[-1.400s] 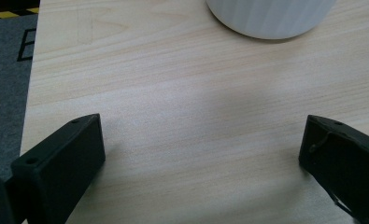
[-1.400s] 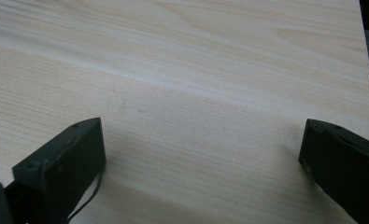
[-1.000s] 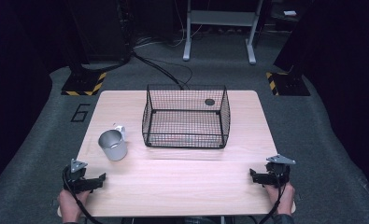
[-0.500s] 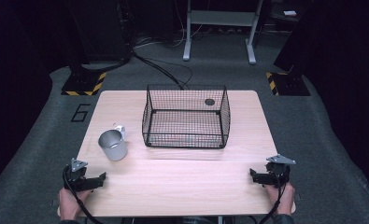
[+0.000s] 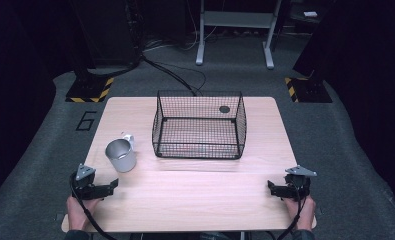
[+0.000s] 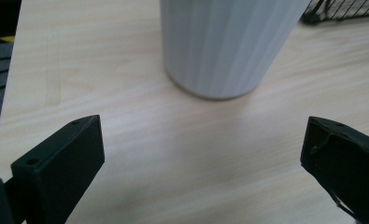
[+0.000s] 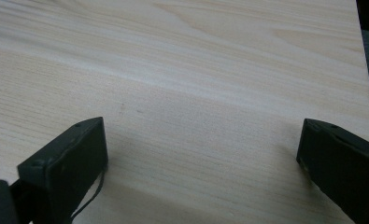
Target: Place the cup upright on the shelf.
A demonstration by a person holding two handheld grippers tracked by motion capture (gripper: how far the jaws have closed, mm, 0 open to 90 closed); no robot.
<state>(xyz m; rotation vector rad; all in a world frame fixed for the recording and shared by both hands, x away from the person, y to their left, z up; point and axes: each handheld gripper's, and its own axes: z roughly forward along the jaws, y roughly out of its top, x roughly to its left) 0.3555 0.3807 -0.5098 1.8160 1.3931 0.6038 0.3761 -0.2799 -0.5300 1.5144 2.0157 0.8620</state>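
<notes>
Pale wood surface: the light, rectangular wooden desk (image 5: 195, 200) carried every item, with dark grey floor around it.
Metal cup: a shiny, cylindrical steel cup (image 5: 120, 155) stood upright near the desk's left edge, its open mouth up; a small white scrap (image 5: 128, 136) lay just behind it.
Cup seen from the left tool's camera: the ribbed silvery wall of the cup (image 6: 229, 44) rose ahead of the jaws, with its base on the wood and bare desk between it and both jaws.
Left tool: the black 2-jaw left tool (image 5: 105, 188) sat low over the front left corner, held in the person's left hand (image 5: 77, 212); its jaws stood spread wide apart and gripped nothing. It was near the cup but not touching it.
Right tool: the black 2-jaw right tool (image 5: 274, 188) sat at the front right corner in the person's right hand (image 5: 301, 215); its jaws were likewise spread wide with only bare wood grain between them, well apart from the cup.
Wire basket: a black, rectangular wire-mesh basket (image 5: 200, 126) stood upright at the middle of the desk's far half, just to the right of the cup and not touching it.
Dark disc: 1 small round black mark (image 5: 224, 109) showed behind the basket's far right wall; whether it was inside or behind the mesh could not be told.
</notes>
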